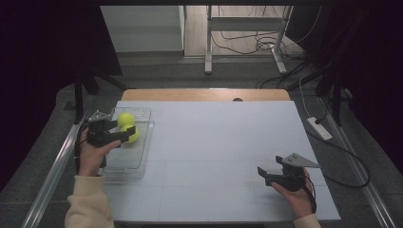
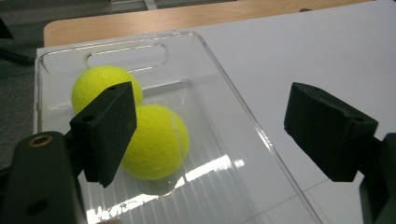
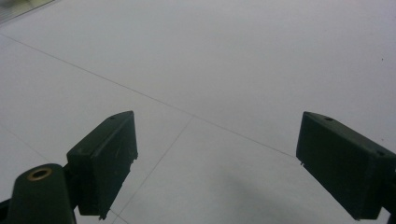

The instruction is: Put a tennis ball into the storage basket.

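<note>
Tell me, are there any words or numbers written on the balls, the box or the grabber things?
None can be read.
The two tennis balls show only plain yellow fuzz and a faint seam, no brand.
The clear box has no label.
The left gripper and the right gripper show bare black jaws, no markings.
The white table has only thin lines, no writing.

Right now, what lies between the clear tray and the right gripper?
In the high view, only bare white table separates the clear tray from the right gripper.
</note>
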Available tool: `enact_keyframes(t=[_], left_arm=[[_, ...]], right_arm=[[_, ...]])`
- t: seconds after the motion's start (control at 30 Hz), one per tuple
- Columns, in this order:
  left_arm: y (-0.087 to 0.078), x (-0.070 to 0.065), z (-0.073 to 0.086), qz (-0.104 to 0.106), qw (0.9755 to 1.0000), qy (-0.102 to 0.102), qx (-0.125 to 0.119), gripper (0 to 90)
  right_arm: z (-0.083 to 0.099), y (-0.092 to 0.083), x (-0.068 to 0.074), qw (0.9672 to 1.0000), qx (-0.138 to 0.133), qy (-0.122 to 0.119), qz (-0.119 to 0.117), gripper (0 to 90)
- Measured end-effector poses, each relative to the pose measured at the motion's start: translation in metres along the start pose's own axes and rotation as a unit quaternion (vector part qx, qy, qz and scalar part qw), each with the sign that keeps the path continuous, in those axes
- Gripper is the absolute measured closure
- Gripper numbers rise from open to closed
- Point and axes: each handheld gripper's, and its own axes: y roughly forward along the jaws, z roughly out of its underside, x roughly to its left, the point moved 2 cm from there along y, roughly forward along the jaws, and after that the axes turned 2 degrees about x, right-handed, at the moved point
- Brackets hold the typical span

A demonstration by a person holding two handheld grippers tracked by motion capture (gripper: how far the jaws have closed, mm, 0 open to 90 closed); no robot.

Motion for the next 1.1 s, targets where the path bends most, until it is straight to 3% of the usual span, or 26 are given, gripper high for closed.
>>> enact_keyframes(t=[0.27,0.6,0.8,1.1], left_arm=[[-0.005,-0.014,0.003,0.054,0.9984,-0.002,-0.018,18.0],[-0.004,-0.030,0.012,0.063,0.9977,0.011,-0.023,16.8],[-0.011,-0.043,0.024,0.071,0.9962,0.036,-0.034,15.6],[-0.014,-0.059,0.045,0.085,0.9945,0.048,-0.037,13.9]], right_arm=[[-0.001,0.000,0.000,1.0000,-0.003,0.002,-0.005,12.7],[0.001,-0.003,-0.005,0.9999,-0.007,0.007,-0.007,12.7],[0.000,-0.003,-0.008,1.0000,-0.007,0.006,-0.004,12.5],[-0.001,-0.009,-0.007,0.9999,-0.011,0.000,-0.005,12.3]])
